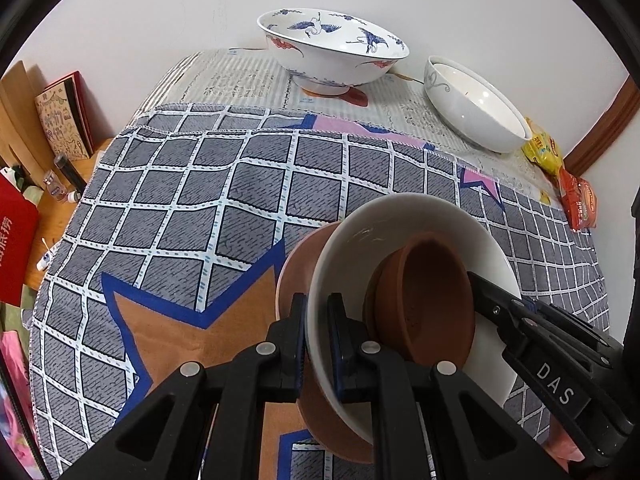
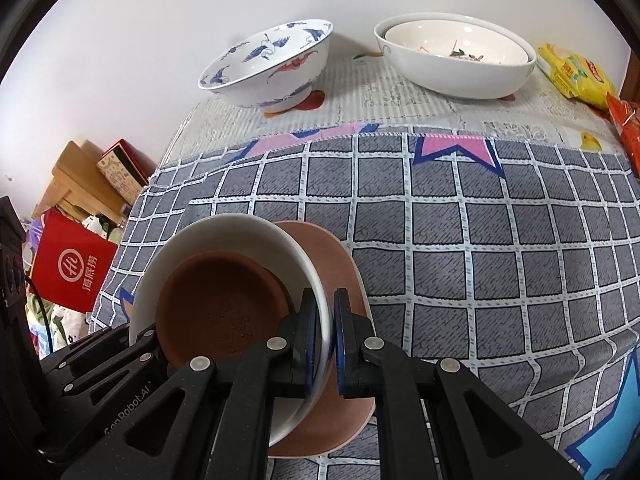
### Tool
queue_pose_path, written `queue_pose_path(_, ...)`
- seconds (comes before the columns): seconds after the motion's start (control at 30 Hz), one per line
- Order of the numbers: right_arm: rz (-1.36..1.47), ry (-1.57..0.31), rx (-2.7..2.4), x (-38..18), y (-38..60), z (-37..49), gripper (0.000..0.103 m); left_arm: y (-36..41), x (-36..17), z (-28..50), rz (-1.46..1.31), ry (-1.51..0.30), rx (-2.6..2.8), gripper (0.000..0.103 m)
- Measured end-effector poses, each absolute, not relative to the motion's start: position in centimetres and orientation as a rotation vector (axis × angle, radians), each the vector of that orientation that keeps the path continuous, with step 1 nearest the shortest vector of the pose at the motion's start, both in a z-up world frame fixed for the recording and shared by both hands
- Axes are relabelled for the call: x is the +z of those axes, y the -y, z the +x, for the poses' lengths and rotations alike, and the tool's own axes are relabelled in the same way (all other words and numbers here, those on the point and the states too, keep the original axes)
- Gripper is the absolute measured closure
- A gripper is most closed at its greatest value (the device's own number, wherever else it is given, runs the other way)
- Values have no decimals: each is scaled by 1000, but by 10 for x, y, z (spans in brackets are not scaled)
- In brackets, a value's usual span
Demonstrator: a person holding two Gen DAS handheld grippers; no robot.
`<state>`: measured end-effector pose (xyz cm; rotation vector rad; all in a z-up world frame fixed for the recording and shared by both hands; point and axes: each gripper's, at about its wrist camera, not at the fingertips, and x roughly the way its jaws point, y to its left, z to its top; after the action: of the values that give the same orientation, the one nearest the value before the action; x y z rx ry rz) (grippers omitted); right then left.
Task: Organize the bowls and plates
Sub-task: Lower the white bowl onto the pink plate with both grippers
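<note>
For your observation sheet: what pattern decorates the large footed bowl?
Blue cranes with red accents on white, clearest in the right wrist view.

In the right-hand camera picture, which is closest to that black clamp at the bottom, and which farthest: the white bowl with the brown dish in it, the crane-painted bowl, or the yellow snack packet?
1. White bowl: nearest, its rim pinched in the right gripper.
2. Crane-painted bowl: far back, to the left, by the wall.
3. Yellow snack packet: farthest, at the back right corner.

Left wrist view: close, high, looking forward from the white bowl's (image 1: 400, 240) left side. Right wrist view: close, from its right. Shared: checked cloth (image 1: 224, 184), crane-patterned bowl (image 2: 268, 64), wall.
</note>
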<state>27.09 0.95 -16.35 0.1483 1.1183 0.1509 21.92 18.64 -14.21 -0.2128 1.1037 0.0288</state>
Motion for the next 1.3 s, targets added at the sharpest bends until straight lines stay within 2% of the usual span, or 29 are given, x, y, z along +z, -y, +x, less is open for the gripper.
queue_pose_path(1.3,127,-1109,168,-162,-7,264,94,-179,-142,214,-168,-1122,25,90)
